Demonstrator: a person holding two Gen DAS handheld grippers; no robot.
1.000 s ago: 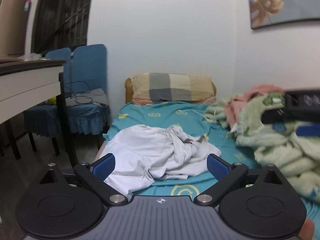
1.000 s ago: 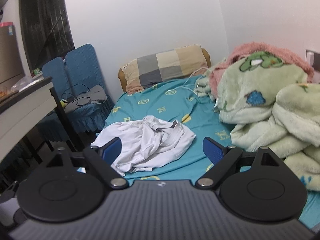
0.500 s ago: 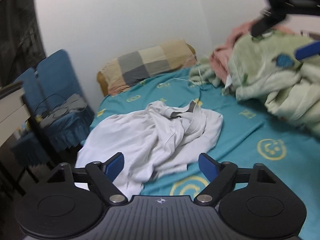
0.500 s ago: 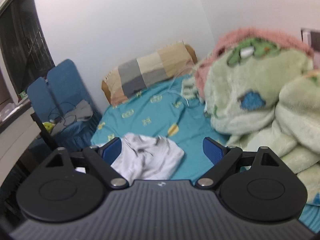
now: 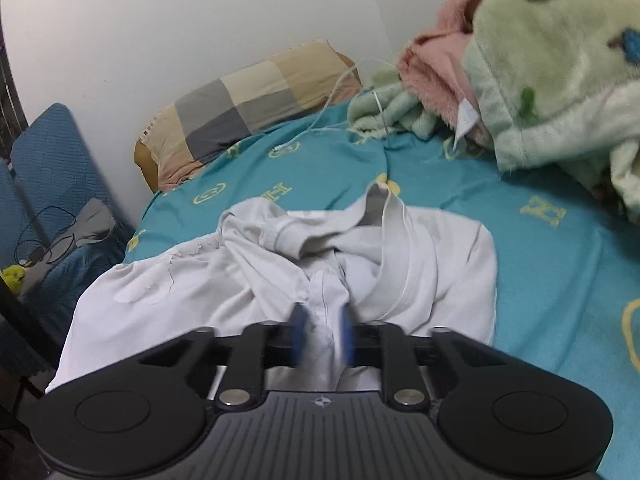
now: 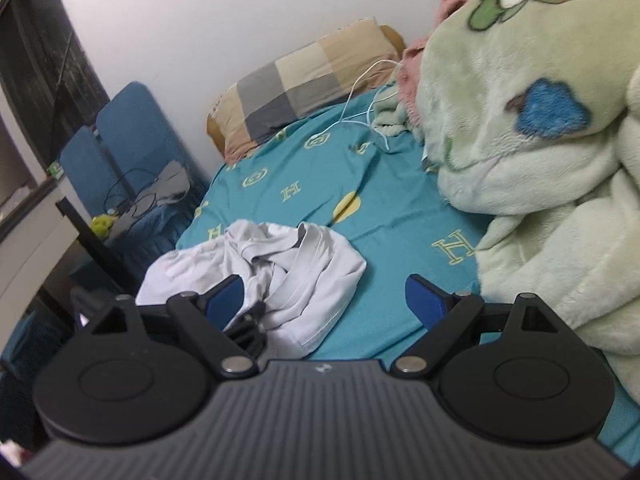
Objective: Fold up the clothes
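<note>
A crumpled white garment (image 5: 280, 272) lies on the teal bedsheet (image 5: 560, 280) near the bed's left edge. It also shows in the right wrist view (image 6: 288, 268). My left gripper (image 5: 322, 334) is down on the garment's near part, its blue pads closed in on a fold of the white cloth. My right gripper (image 6: 324, 304) is open and empty, held above the sheet to the right of the garment. The left gripper's black body (image 6: 246, 326) shows just behind my right gripper's left finger.
A checked pillow (image 5: 248, 104) lies at the head of the bed. A pile of green and pink fleece blankets (image 6: 540, 140) fills the right side. A white cable (image 6: 360, 120) trails on the sheet. Blue chairs (image 6: 120, 152) and a desk (image 6: 32, 232) stand left of the bed.
My left gripper has dropped forward onto the garment and closed from wide open onto a fold. My right gripper has stayed open and tilted down toward the bed.
</note>
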